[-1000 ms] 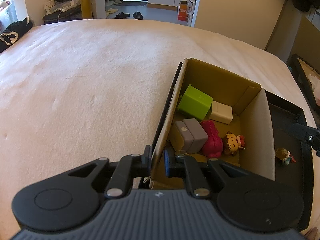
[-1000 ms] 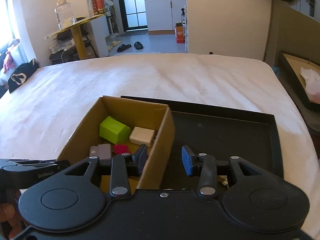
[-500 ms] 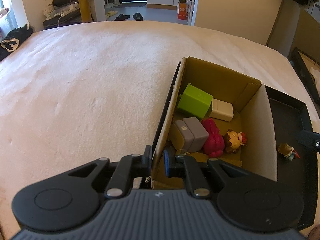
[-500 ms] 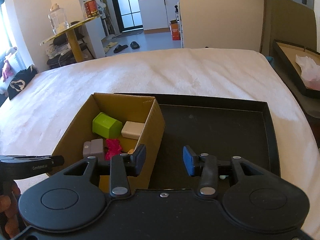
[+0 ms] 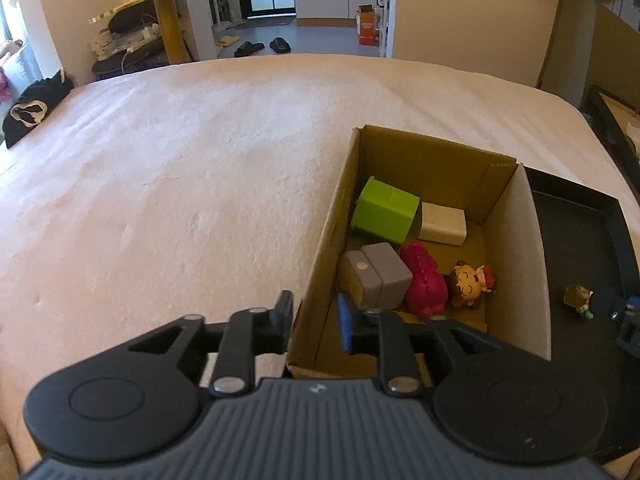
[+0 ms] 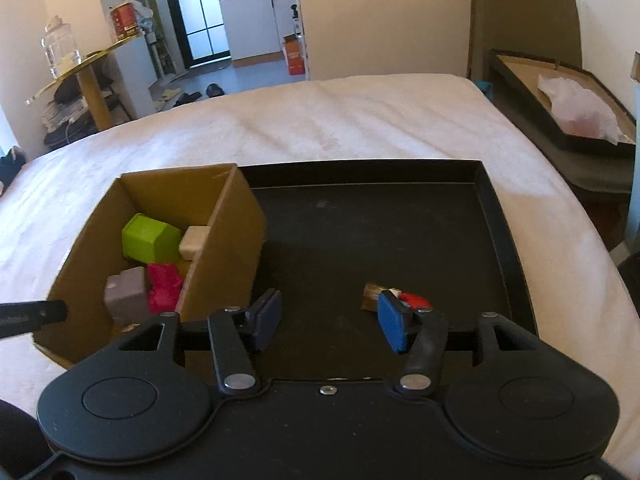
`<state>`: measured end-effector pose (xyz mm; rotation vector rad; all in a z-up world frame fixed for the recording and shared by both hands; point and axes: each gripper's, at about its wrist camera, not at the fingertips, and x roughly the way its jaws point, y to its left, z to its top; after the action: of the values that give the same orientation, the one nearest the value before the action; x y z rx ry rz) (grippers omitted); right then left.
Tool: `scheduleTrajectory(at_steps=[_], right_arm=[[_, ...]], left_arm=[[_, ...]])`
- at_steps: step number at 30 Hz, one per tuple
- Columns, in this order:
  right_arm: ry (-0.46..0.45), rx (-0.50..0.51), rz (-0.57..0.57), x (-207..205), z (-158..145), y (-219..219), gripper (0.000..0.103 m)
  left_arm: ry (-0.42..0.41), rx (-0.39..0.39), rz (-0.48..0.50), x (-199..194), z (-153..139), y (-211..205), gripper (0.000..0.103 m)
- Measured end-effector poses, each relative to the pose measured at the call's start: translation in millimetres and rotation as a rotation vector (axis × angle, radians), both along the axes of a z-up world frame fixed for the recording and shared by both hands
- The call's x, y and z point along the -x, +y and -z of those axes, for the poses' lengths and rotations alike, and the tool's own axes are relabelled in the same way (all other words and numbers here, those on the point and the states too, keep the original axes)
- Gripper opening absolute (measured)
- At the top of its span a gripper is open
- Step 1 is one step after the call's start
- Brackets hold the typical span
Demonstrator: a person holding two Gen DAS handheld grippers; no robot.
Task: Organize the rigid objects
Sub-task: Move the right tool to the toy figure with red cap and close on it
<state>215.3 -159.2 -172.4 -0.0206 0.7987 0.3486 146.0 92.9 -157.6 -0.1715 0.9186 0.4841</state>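
Left gripper (image 5: pixel 314 322): we straddle the cardboard box (image 5: pixel 516 260) wall at lower centre, jaws parted, not visibly clamping.
Right gripper (image 6: pixel 328 322): wide open, holding nothing, low over the black tray (image 6: pixel 500 240).
Figurine (image 6: pixel 376 298): on the tray, just beyond our right fingertip.
Tip: we centre the jaws over it before closing, steadying the box.

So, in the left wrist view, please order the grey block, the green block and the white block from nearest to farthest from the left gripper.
1. grey block: inside the cardboard box, just ahead of the left gripper.
2. green block: farther back, on the left side.
3. white block: near the far wall, right of the green one.
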Motion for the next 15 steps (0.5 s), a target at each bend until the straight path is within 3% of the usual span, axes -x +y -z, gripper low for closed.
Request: scheduleTrajectory(at_steps=[6,11,15], right_arm=[[0.013,0.014,0.05,-8.1,15.6,-2.5,0.065],[0.008,0.034,0.13,-18.4,26.0,-9.8,0.076],[0.047,0.019,0.197,-34.9,37.6,-17.2,0.077]], left_arm=[[0.015,-0.051,0.002,-3.9,-1.6,-8.9,0.048],[0.032,-0.084,-0.005,-8.3,-1.6,-12.6,0.054],[0.046,-0.094,-0.012,-11.1,-0.1,-13.3,0.055]])
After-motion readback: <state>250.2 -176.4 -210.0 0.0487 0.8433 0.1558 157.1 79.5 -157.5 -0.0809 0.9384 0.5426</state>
